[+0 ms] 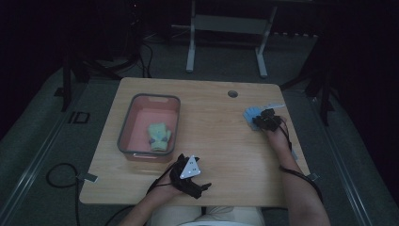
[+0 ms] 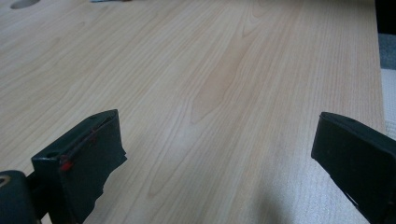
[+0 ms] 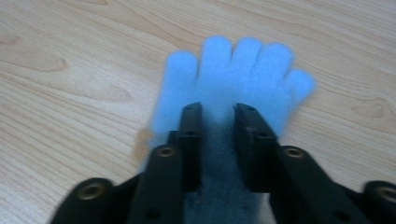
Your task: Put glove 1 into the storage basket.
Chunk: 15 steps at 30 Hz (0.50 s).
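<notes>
Glove, blue, fleecy, five-fingered: lies flat on tabletop at about 3 o'clock, near the right edge, fingers spread and pointing away from the person in the right gripper view.

Right tongs: set down over the glove's cuff end, jaws drawn close with a fold of blue fabric between them; clenched on the glove, as far as the right gripper view shows. In the high view they sit at 3 o'clock, the person's forearm stretched out behind.

Left tongs: jaws spread wide apart, released, nothing between them but bare wood. In the high view they rest at 6 o'clock, near the front edge.

Bin: grey-rimmed, pink inside, at 9 o'clock. Holds one green glove, lying toward its near right corner.

Step in hand, by judgement: pick-up of the blue glove, grip just taken, glove not yet off the wood.

Next move, by judgement: lift straight up so the limp fingers clear the surface, carry across from 3 o'clock to 9 o'clock, lower over the bin's rim beside the green glove, then release. The grip covers little fabric; a slow lift suits it.
</notes>
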Available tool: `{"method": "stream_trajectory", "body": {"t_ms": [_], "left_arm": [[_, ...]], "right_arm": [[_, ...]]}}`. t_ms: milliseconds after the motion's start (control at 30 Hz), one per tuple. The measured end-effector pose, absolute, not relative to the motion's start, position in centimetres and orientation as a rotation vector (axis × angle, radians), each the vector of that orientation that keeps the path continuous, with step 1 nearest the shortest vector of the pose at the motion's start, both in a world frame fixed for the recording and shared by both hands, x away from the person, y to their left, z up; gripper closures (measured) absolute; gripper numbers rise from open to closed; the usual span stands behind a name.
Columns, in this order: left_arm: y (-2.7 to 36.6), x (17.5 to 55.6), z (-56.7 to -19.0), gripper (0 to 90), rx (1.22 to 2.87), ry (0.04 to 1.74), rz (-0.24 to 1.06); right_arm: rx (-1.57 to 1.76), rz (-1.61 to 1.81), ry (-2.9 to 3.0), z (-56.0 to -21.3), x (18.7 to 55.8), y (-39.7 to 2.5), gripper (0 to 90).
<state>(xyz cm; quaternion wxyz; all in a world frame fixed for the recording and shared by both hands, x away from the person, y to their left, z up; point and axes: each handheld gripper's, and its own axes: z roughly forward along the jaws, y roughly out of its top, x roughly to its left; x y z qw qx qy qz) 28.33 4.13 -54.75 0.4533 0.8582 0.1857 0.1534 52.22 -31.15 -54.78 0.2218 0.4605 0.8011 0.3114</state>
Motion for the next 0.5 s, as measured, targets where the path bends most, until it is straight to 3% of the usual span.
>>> {"method": "stream_trajectory", "body": {"t_ms": [167,500], "left_arm": [[4.2,28.4,-54.9,2.0,2.118,0.467,0.378],[3.9,28.4,-54.8,2.0,2.115,0.461,0.39]], "right_arm": [[1.354,0.84,2.193,-54.5,52.4,-30.6,85.9],[1.434,0.886,2.09,-51.8,50.7,-29.1,87.8]]}}
